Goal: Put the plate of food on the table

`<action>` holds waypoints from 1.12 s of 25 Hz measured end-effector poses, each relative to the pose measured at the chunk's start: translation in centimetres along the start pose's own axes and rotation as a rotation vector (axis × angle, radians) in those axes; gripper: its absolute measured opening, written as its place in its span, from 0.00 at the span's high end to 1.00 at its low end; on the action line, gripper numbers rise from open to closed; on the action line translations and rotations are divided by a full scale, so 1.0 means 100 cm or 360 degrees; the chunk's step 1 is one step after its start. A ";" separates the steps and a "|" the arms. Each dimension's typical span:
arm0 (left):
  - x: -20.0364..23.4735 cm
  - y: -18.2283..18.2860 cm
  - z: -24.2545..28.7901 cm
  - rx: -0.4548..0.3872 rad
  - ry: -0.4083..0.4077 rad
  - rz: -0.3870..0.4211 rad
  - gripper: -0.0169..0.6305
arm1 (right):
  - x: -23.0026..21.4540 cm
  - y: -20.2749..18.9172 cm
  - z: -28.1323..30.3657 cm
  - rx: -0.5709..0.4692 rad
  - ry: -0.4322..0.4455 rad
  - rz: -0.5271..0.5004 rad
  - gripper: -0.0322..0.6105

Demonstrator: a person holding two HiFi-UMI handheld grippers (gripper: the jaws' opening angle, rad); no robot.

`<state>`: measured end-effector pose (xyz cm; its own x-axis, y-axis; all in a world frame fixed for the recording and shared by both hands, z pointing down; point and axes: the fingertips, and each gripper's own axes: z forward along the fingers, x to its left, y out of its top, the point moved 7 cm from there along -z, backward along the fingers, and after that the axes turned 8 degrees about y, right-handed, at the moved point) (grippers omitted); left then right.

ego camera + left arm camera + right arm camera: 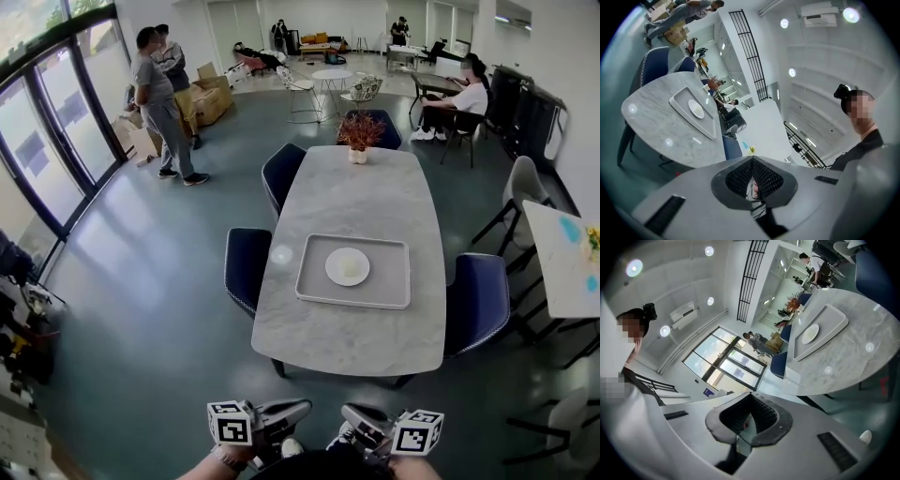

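- Plate (pixel 334 265) with pale food (pixel 351 269) on it, at the middle of a grey tray (pixel 394 279).
- Tray flat on the marble desk (pixel 356 192), nearer the desk's close end than its far end.
- Same plate (pixel 696 109) and tray (pixel 680 97) small and far off in the left gripper view; likewise in the right gripper view, plate (pixel 810 333) on tray (pixel 836 316).
- Potted plant (pixel 358 134) upright at the far end of the desk, well apart from the tray.
- Blue chairs around the desk: two on the left (pixel 246 267) (pixel 281 172), one on the right (pixel 478 300), one behind the plant (pixel 382 127).
- Left tool (pixel 292 411) low at the bottom edge of the head view, well short of the desk; jaws pressed together, nothing pinched between them.
- Right tool (pixel 360 418) beside it, also clear of the desk; jaws likewise closed tip to tip, empty.
- Marker cube on each tool, facing up.
- Farther out: two people (pixel 159 94) standing by the windows at left, a seated person (pixel 466 98) at the back right, a white table (pixel 562 262) at the right edge.
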<state>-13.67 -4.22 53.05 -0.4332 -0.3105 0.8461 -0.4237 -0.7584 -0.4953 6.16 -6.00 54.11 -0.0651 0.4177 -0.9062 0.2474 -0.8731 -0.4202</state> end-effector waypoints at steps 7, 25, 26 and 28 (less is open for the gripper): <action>0.011 -0.018 -0.037 0.0011 -0.0010 -0.0075 0.96 | 0.020 -0.031 0.014 -0.0041 -0.0045 -0.0038 0.93; 0.001 -0.065 -0.100 0.0170 -0.0150 0.0059 0.96 | 0.056 -0.130 0.028 -0.0150 -0.0171 -0.0074 0.93; 0.001 -0.066 -0.102 0.0170 -0.0155 0.0055 0.96 | 0.057 -0.133 0.027 -0.0163 -0.0176 -0.0074 0.93; 0.000 -0.067 -0.106 0.0160 -0.0154 0.0046 0.96 | 0.060 -0.135 0.026 -0.0181 -0.0186 -0.0072 0.93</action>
<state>-19.24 6.89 54.30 -0.3634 -0.3833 0.8491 -0.3279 -0.8005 -0.5017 -0.12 7.64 54.27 -0.1889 0.4182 -0.8885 0.3489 -0.8172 -0.4588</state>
